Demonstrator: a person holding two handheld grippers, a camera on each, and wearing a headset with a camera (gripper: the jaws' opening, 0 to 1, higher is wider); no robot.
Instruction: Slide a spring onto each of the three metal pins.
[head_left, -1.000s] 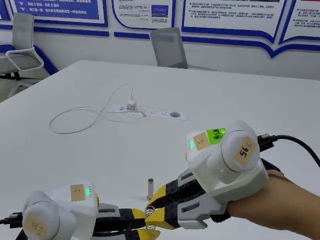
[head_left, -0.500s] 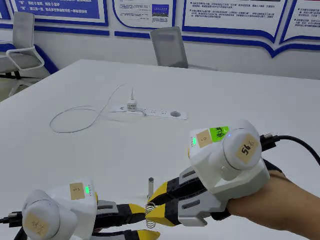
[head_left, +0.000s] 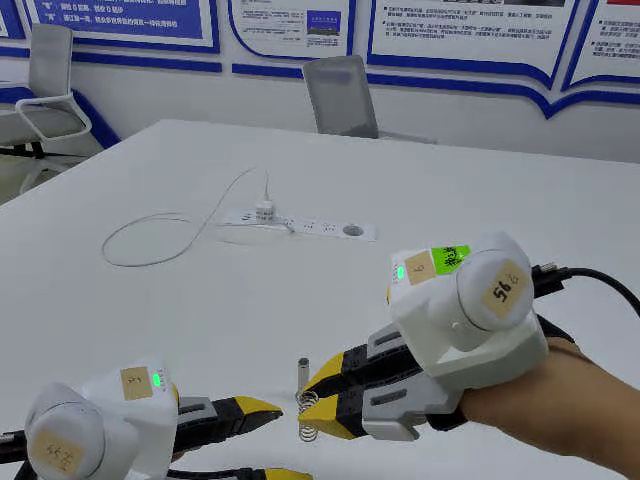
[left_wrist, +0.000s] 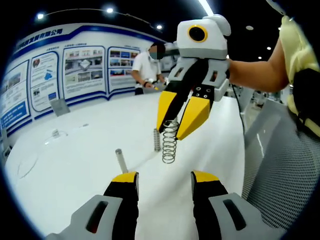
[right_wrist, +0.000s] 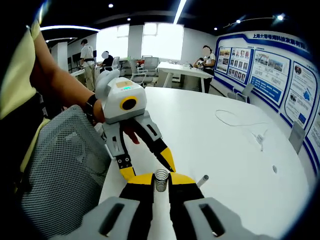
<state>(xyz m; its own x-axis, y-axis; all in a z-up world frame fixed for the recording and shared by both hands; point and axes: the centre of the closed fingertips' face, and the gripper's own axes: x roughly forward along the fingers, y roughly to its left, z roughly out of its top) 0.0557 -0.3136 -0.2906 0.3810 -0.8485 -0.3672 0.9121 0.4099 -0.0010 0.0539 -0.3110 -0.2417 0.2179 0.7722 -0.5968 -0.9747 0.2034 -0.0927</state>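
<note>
Spring (left_wrist: 169, 142) is pinched by its upper end between the yellow tips of your right gripper (left_wrist: 173, 131), jaws closed on it, coil hanging roughly upright below them. It's not on a pin: in the head view it sits just on your side of the bare pin (head_left: 303, 372), close beside it. Can't tell if the coil's lower end touches the table (head_left: 450, 190). Your left gripper (left_wrist: 164, 176) is spread wide with nothing between its jaws, held low and pointed at the spring, tips near it but off it. In the left gripper view the bare pin stands upright on the table, left of the held spring. A second upright piece (left_wrist: 157, 140) stands just behind the spring and looks ribbed, like a pin with a coil on it; too small to be sure. Farther out on the table you've got a white power strip (head_left: 300, 226) with a thin white cable (head_left: 150, 240) looped off to its left. Grey chair (head_left: 340, 95) at the far edge.
</note>
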